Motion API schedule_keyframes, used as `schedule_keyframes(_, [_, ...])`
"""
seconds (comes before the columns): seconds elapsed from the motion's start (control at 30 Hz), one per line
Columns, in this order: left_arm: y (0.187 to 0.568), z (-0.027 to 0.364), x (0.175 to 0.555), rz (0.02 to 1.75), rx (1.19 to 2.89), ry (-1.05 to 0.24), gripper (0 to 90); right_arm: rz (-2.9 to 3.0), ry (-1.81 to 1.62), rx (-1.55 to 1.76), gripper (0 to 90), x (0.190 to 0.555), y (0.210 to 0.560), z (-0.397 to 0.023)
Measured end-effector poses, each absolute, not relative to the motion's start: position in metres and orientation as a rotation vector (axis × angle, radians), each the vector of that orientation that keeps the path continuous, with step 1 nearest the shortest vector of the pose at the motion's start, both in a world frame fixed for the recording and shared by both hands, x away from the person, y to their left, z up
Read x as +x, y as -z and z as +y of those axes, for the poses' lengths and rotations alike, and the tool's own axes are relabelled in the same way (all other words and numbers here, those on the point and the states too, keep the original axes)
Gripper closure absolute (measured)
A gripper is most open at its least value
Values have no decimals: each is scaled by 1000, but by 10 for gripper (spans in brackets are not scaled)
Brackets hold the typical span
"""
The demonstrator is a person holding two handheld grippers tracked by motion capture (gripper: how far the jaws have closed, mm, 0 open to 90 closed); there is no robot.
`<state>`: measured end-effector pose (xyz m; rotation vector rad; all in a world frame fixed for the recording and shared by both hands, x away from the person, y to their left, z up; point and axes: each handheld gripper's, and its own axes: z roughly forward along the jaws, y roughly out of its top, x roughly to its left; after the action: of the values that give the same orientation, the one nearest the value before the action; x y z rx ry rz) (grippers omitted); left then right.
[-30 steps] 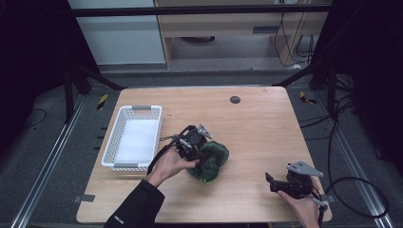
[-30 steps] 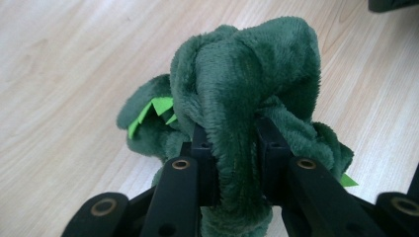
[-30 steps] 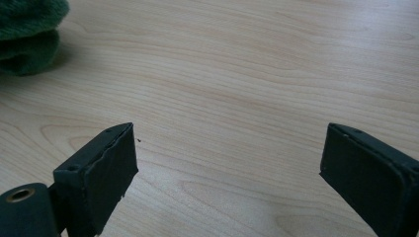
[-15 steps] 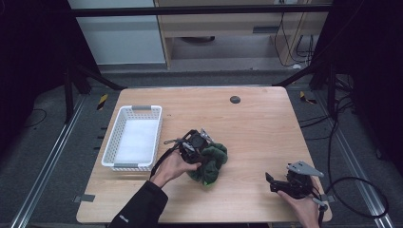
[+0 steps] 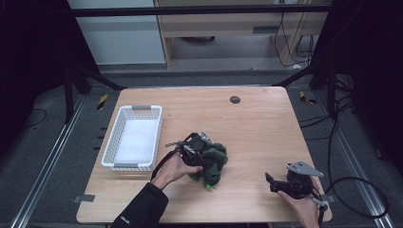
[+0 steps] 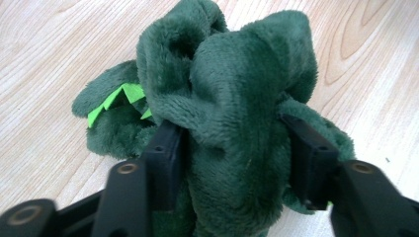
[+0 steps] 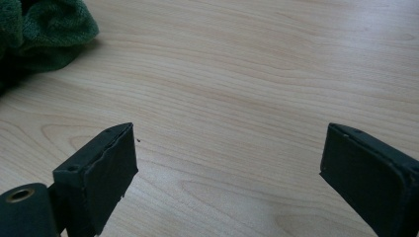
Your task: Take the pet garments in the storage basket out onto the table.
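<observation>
At the near right corner of the bench (image 5: 266, 118) the right tongs (image 5: 272, 182) rest low with their jaws spread wide and nothing between them, bare wood showing in the gap in the right gripper view. Further in, near the middle of the bench and a little toward its near edge, lies the green plush toy (image 5: 212, 161), a crumpled dark-green bundle with a bright-green felt trim (image 6: 114, 100) poking out at one side. The left tongs (image 6: 232, 158) straddle it: their jaws have just been opening and now stand about half spread, with a thick fold of the plush between the pads, which flank the pile but do not seem to squeeze it. The toy looks light, soft and very compressible, not fragile or slippery; it will likely sag and change shape when lifted, so a bite on the bulky middle fold seems safer than on a thin limb. Beyond, by the left edge, stands the white basket (image 5: 122, 126), with open bench between it and the toy; a small dark disc (image 5: 235, 99) sits near the far edge.
</observation>
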<state>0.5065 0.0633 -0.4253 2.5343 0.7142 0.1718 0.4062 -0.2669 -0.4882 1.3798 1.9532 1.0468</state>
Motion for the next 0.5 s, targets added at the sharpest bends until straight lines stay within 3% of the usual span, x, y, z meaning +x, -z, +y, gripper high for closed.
schedule_keyframes(0.5, [422,72,502,747,2487,-189,226,1951,-1047,1380,71,406,488,-268])
